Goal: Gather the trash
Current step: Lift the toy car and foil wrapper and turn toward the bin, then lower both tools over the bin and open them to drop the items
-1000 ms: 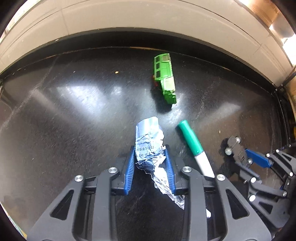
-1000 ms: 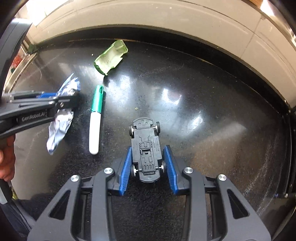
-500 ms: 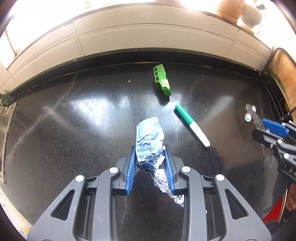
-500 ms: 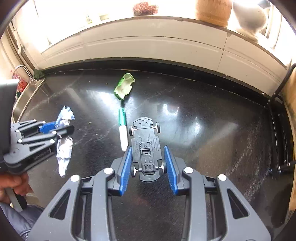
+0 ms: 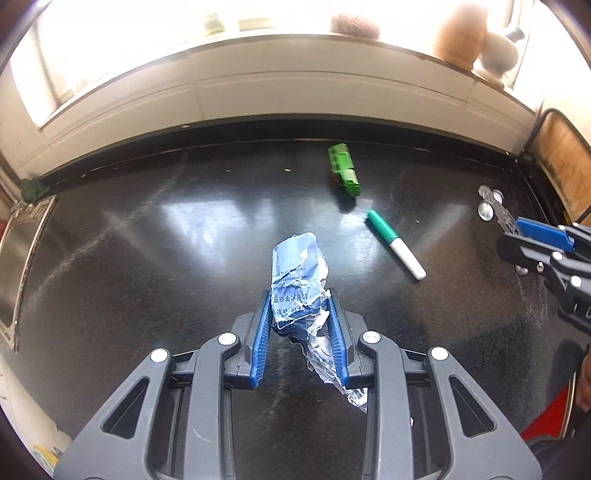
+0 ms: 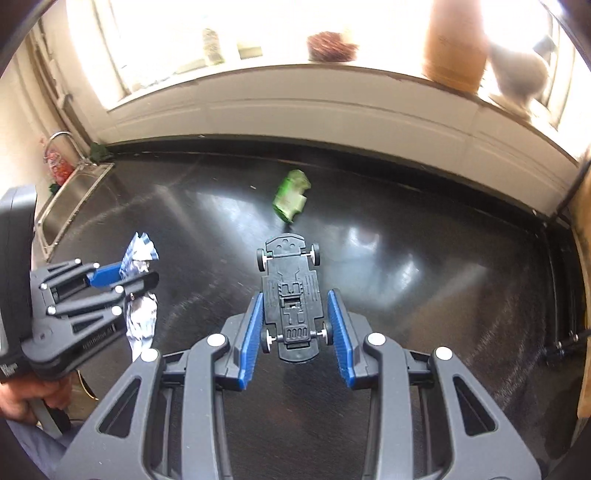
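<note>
Left gripper (image 5: 300, 325) was clamped on the crumpled foil wrapper (image 5: 297, 280), both blue pads pressed into its sides. The printed blue top of the wrapper stuck up past the fingertips and a silvery tail hung down behind the right pad, so the trash was sitting right in the grip, up off the black countertop (image 5: 147, 266).

Right gripper (image 6: 294, 325) was the same deal: closed on the black toy car chassis (image 6: 290, 295), held underside-up. The rear wheels sat between the 2 pads and the front axle poked out beyond the tips. From the right wrist cam you could also see the left gripper (image 6: 122, 280) off to the side with the wrapper (image 6: 140, 291) in it, and the person's hand (image 6: 26, 398) on its handle.

Further out on the counter, the green-capped marker (image 5: 395, 243) lay flat at an angle, well apart from both grippers. Just past its cap end was the green toy car shell (image 5: 344, 169), resting near the back edge of the counter. In the right cam the shell (image 6: 291, 195) looked blurry, straight ahead beyond the chassis.

Steel sink (image 6: 70, 199) was at the far left end, and a brown pot (image 5: 461, 33) sat up on the window sill.
</note>
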Tool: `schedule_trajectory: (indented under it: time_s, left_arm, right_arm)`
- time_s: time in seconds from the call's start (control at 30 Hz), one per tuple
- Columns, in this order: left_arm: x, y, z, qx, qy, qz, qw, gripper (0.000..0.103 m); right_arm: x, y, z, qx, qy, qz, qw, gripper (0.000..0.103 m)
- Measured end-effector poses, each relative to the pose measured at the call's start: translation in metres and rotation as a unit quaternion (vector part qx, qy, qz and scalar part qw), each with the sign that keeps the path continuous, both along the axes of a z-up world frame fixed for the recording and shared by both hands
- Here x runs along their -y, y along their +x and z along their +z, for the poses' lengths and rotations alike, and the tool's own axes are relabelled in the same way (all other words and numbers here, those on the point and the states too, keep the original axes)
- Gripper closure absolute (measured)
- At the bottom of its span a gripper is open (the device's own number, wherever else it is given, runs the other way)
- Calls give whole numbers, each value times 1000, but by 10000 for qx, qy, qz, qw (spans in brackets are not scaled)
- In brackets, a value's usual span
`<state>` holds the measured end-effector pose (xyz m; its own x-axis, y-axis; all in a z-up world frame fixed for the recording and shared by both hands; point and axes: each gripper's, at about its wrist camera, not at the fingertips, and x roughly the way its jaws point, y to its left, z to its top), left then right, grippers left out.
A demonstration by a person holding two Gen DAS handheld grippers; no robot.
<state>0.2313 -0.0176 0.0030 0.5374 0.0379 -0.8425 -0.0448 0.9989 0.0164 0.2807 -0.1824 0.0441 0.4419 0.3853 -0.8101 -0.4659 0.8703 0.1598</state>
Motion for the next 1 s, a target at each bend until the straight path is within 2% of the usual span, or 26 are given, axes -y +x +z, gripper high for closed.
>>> schedule_trajectory:
  time_s: [0.13,0.23,0.33,0.4,0.43,0.53,0.63,0.7,0.73,0.83,0.93,1.0]
  left_arm:
    - [-41,-27,12,157,-18,521,9985,75]
    - [-80,-55,21,287,32,1060,9939,75]
    - [-122,-90,27,378,59,1730,9842,75]
    - [-150,-118,30,405,107,2178,9751,75]
    - [-166,-134,31,411,126,2461,9683,75]
    - [-208,-181,24,364,48,3263,9446,75]
    - [-248,-236,9,268,-161,4070,9129,75]
    - [-271,-270,-5,171,-262,4527,8911,75]
    - [-282,-289,-14,98,-317,4769,8783,75]
    - [-305,-336,-40,-11,-429,5312,8462,75]
    - [-326,-377,-63,-34,-593,5671,8215,75]
    - [-336,-392,-80,-89,-640,5828,8100,75]
  right_arm:
    - [-47,-4,18,80,278,518,9982,67]
    - [-98,-14,30,77,436,1097,9930,67]
    - [-153,-28,39,27,532,1750,9831,67]
    - [-199,-45,42,-38,553,2337,9707,67]
    - [-218,-53,43,-64,547,2563,9650,67]
    - [-283,-91,43,-154,479,3427,9381,67]
    - [-344,-137,37,-268,384,4268,9031,67]
    - [-386,-173,31,-408,329,4821,8746,67]
    - [-401,-188,28,-459,301,5006,8639,67]
    - [-455,-245,12,-653,133,5636,8234,67]
    - [-492,-293,-10,-827,-69,5986,7968,67]
    - [-518,-315,-30,-961,-265,6143,7827,67]
